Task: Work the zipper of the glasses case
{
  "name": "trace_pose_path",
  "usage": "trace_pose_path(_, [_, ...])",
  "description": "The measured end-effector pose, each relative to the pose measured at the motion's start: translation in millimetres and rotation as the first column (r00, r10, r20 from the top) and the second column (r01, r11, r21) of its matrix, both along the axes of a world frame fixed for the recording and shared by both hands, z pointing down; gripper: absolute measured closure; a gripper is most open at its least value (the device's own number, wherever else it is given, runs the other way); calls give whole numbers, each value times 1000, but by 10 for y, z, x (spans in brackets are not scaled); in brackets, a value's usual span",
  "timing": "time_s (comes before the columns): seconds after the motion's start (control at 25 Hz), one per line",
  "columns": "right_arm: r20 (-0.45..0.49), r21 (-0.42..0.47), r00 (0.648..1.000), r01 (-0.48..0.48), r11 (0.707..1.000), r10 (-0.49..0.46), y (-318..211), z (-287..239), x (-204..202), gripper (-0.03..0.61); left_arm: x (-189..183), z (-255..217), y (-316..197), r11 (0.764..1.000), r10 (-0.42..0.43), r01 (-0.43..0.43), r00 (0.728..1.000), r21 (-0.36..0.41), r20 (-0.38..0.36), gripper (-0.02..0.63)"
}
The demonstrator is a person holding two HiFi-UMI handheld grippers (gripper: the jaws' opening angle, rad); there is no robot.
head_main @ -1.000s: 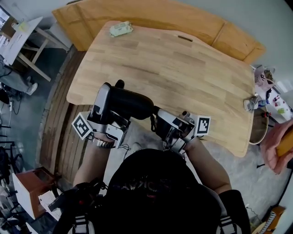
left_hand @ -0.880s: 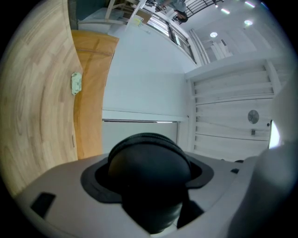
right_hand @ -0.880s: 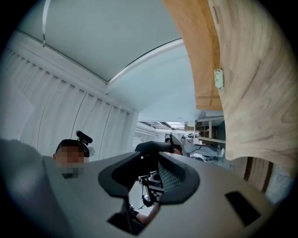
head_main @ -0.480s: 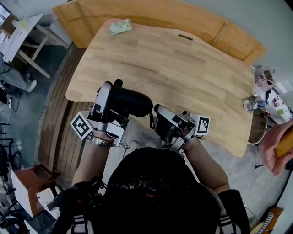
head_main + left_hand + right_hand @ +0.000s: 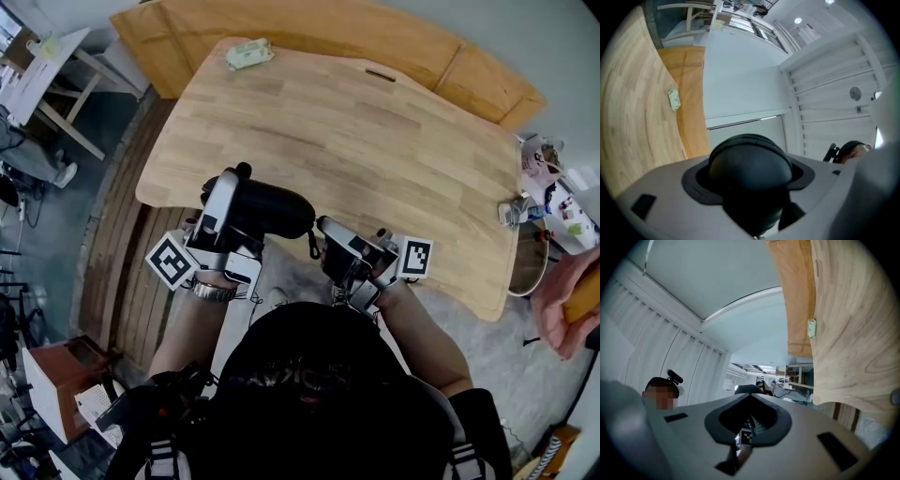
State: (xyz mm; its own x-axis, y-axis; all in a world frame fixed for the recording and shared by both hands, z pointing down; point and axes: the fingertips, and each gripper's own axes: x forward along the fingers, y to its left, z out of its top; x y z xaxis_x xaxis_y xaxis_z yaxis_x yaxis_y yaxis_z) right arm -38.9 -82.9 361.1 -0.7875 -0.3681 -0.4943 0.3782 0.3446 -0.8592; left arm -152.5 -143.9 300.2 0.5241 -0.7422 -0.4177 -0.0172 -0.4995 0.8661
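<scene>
1. The left claw [image 5: 228, 202] is clamping one end of the black, oval, hard-shell glasses case [image 5: 277, 208]. In the left gripper view the rounded dark body is filling the gap between the two grey jaws.
2. The case is hanging in the air just over the near edge of the pale wooden desk [image 5: 356, 141], not resting on it. I think it is being held like this so that the zipper line is free on all sides.
3. The case is lying lengthwise along this near edge of the desk. Its free end is pointing to the right claw [image 5: 330, 246], so the second tool is getting a short way to the zipper.
4. The right claw is waiting just off the near edge of the desk. Its jaws are standing together, with only a small dark window between them.
5. A small black zipper pull [image 5: 311, 246] is hanging at the free end of the case, just outside the desk's near edge. Whether the right claw is already pinching it, I cannot tell.
6. A small pale green packet [image 5: 248, 56] is lying at the far edge of the desk and is taking no part.
</scene>
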Motion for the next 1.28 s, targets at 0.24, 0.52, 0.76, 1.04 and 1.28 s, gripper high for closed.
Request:
trace_pose_path(0.24, [-101, 32, 994, -27, 999, 30, 55, 74, -6, 563, 58, -23, 78, 999, -29, 23, 991, 47, 131, 254])
trace_pose_path(0.52, [-256, 99, 963, -57, 993, 81, 98, 242, 15, 563, 172, -136, 207, 976, -138, 58, 908, 208, 396, 255])
trace_pose_path(0.76, [-279, 130, 953, -88, 988, 121, 115, 152, -24, 562, 304, -303, 336, 924, -289, 72, 775, 376, 562, 253])
trace_pose_path(1.04, [-360, 173, 921, -91, 981, 149, 146, 205, -67, 563, 519, -434, 489, 851, -427, 36, 628, 524, 650, 253])
trace_pose_path(1.28, [-285, 138, 947, -113, 984, 148, 171, 140, -33, 563, 194, -317, 293, 927, -332, 155, 766, 343, 551, 253])
